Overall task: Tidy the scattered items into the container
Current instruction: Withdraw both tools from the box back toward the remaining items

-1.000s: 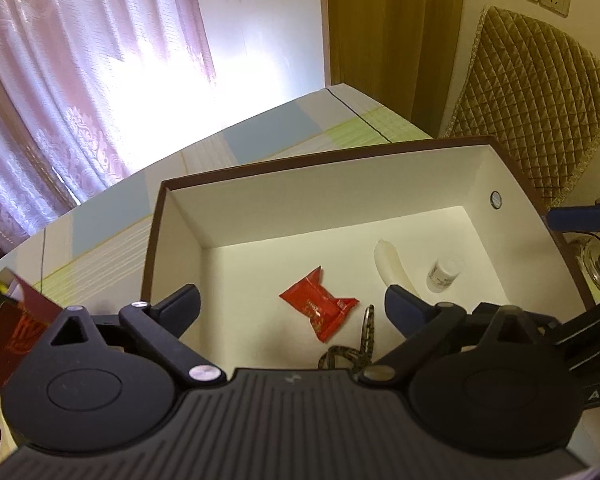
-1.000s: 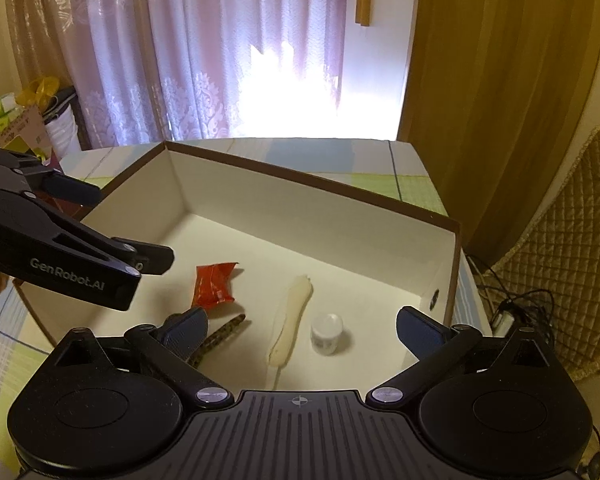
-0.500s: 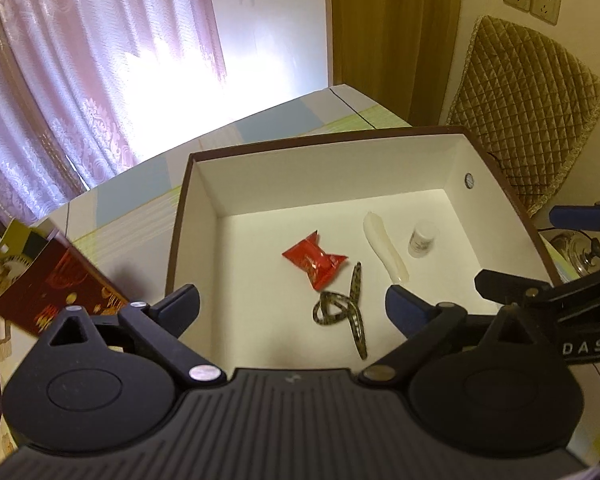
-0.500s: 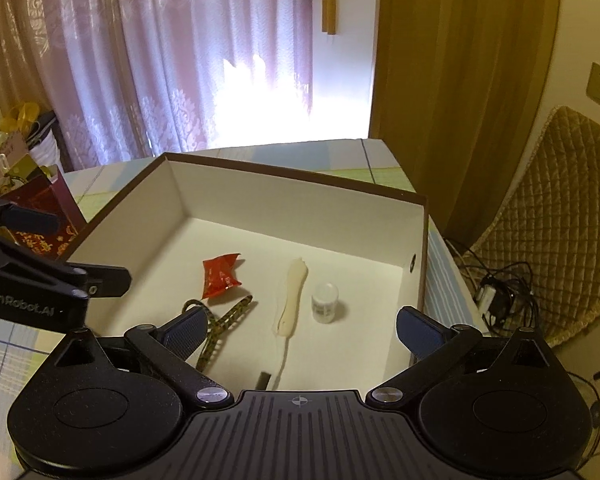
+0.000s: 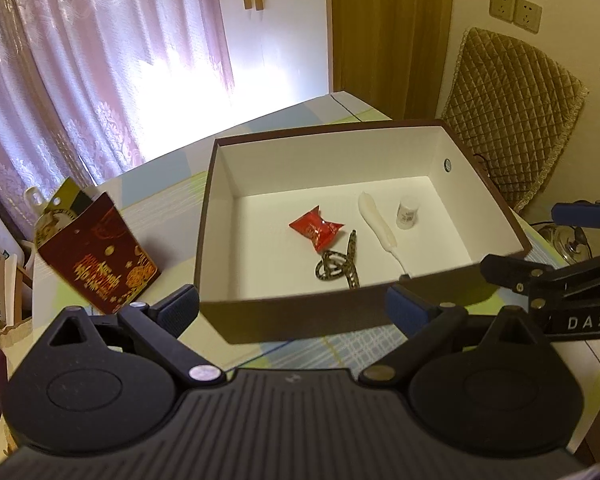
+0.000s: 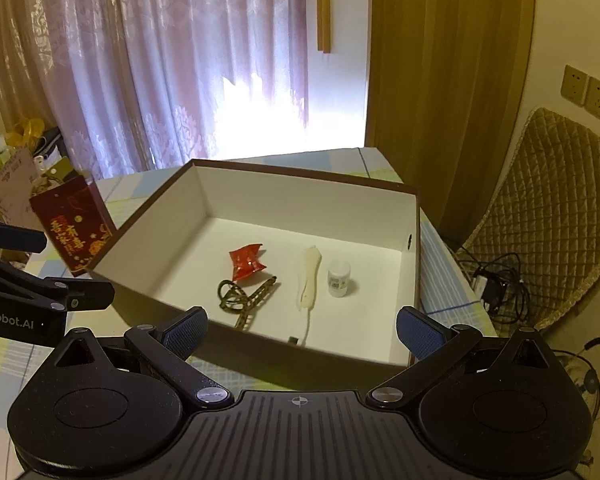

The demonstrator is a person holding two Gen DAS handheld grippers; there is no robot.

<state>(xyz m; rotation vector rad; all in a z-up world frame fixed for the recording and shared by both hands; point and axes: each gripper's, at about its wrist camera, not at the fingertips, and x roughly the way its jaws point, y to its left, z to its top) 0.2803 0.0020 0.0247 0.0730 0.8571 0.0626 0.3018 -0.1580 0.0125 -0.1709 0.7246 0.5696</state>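
Both grippers, left (image 5: 292, 304) and right (image 6: 302, 328), hang spread and empty before the brown, white-lined cardboard box (image 6: 414, 240), probably light and stiff, best gripped by its rim

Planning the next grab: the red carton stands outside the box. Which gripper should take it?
Probably left. The left gripper, open and empty, has the red carton just beyond its left finger. From the right gripper, also open, the carton sits far left, past the box corner.
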